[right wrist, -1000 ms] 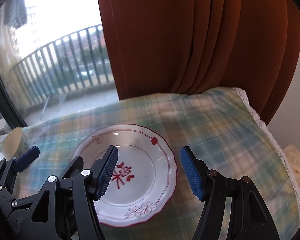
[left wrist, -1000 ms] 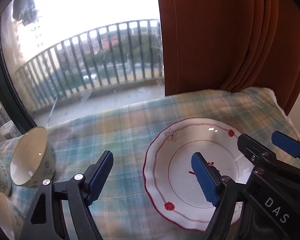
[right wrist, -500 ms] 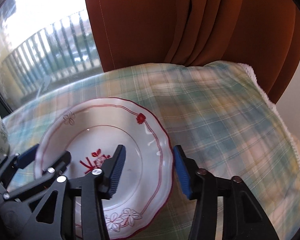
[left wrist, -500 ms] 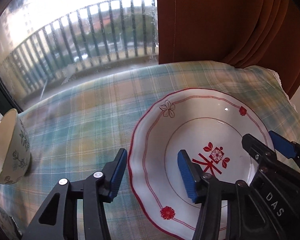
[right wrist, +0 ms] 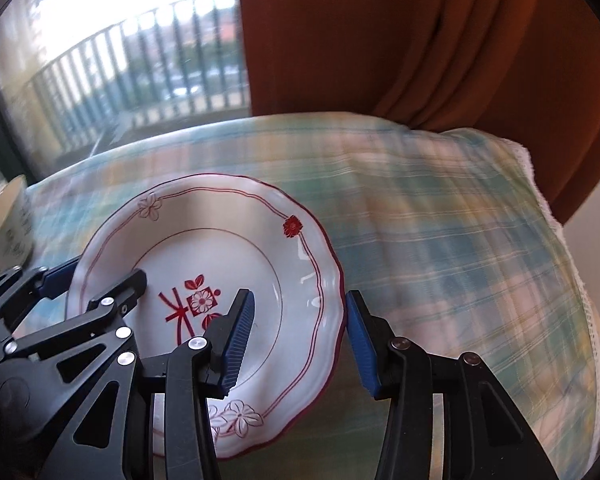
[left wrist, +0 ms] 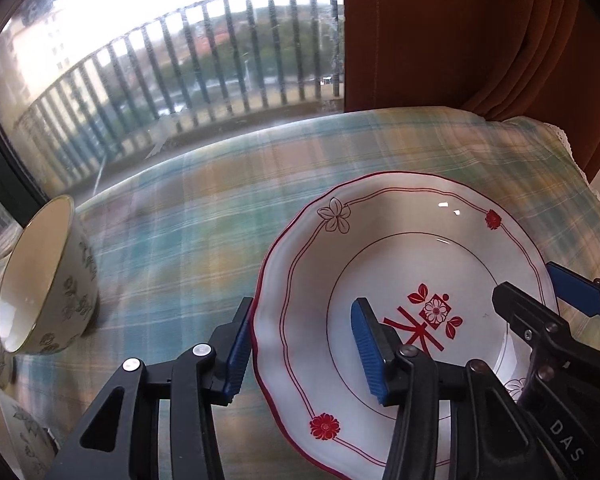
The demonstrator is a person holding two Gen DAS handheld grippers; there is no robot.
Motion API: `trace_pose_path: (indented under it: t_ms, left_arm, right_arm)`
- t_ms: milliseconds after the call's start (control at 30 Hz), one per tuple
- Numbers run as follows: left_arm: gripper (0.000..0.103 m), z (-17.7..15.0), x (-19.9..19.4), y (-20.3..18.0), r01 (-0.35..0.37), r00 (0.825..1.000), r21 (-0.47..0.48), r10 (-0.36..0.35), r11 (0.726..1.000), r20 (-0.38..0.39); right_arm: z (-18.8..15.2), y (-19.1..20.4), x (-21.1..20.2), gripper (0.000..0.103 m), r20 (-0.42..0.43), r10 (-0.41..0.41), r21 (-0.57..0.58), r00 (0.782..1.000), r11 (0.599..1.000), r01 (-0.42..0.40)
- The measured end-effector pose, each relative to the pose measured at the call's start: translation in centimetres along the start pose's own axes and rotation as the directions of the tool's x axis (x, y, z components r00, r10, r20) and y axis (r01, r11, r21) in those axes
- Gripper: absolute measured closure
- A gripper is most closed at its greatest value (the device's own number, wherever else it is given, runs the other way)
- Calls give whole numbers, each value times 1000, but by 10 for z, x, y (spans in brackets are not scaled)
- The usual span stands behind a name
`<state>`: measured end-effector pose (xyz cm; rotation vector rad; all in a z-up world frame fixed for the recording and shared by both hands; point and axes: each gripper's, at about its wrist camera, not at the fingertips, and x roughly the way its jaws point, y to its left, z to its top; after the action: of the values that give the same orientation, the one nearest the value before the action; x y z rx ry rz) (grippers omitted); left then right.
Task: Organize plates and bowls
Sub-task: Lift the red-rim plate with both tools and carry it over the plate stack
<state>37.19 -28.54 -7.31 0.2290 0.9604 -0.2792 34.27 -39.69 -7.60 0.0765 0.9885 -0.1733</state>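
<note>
A white plate (left wrist: pixel 384 256) with a red scalloped rim and a red flower motif lies on the plaid tablecloth (left wrist: pixel 204 216); it also shows in the right wrist view (right wrist: pixel 236 240). My left gripper (left wrist: pixel 300 350) is open and straddles the plate's left rim, one jaw outside and one over the plate's well. My right gripper (right wrist: pixel 298 342) is open and straddles the plate's right rim in the same way. A floral bowl (left wrist: pixel 44 276) lies tipped on its side at the left.
More floral bowls (left wrist: pixel 8 432) sit at the far left edge. An orange curtain (left wrist: pixel 480 32) hangs behind the table. A window with a balcony railing (left wrist: pixel 180 60) is beyond the table's far edge. The tablecloth's lace edge (right wrist: pixel 572 264) drops off at the right.
Both grippers have moved forward and down onto the plate and narrowed their jaws; each now straddles an opposite rim. The plate has not moved.
</note>
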Motion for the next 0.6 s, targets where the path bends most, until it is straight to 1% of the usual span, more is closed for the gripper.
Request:
trace_pose_path:
  t_ms: [33,100,300,467,600]
  left_arm:
    - [54,-2,-1,3,-4,1000,3,4,1000,-2]
    - [54,-8,-5,6,-16,1000,7,16,1000,-2]
    - [54,-27,-16,16,-14,1000,23,14,1000,-3]
    - [54,-30,-18,19,-2,1000,28,2,1000,1]
    - [53,-28,-16,19,-3,1000,29,3,1000,12]
  right_arm:
    - [-1,6,-1,53,-6,2,-32,1000,999,-2]
    - [-4,14,-3,53,-15,-1,-62,1000,998,0]
    - [-16,27,-10,53,-26,23,-102,999,994,-26]
    - [-13,30,-8,53,-26,24,-111,999,994,-27]
    - [-6,29,3,53,-57,30,-102,998,994,-36]
